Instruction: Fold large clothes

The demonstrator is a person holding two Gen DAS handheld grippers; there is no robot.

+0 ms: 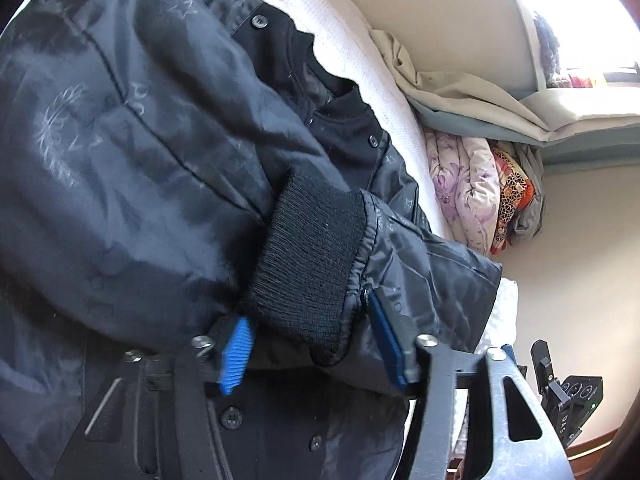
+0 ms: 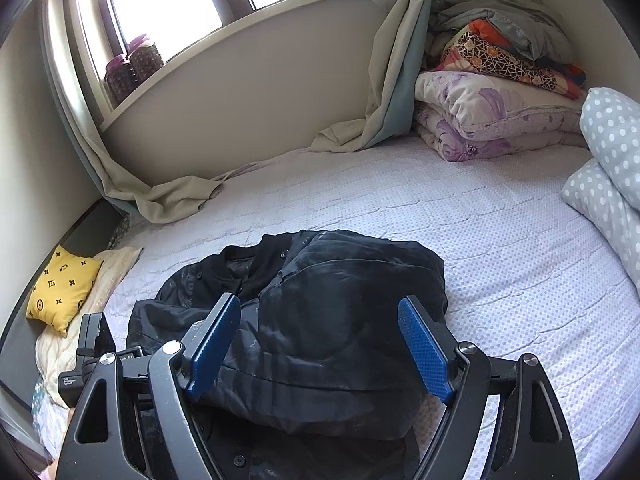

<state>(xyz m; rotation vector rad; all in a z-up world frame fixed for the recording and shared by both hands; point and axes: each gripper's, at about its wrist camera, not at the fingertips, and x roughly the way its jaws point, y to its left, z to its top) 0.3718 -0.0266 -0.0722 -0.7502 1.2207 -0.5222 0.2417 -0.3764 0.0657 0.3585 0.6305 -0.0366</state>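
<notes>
A dark padded jacket (image 2: pixel 340 280) lies bunched on the bed, its collar toward the wall. In the left wrist view the jacket (image 1: pixel 120 160) fills the frame, and one sleeve lies across its body with the black ribbed cuff (image 1: pixel 308 264) nearest. My left gripper (image 1: pixel 308 312) has its blue pads against both sides of that cuff, shut on it. My right gripper (image 2: pixel 318 302) hovers over the near half of the jacket, its blue pads wide apart and open with nothing pressed between them. The jacket's lower hem is hidden under the gripper frames.
The bed (image 2: pixel 500 240) has a pale quilted cover. Folded floral quilts (image 2: pixel 480 120) are stacked in the far right corner, with polka-dot pillows (image 2: pixel 608 168) on the right. A yellow cushion (image 2: pixel 64 292) sits at the left edge. A curtain (image 2: pixel 180 196) drapes onto the bed by the wall.
</notes>
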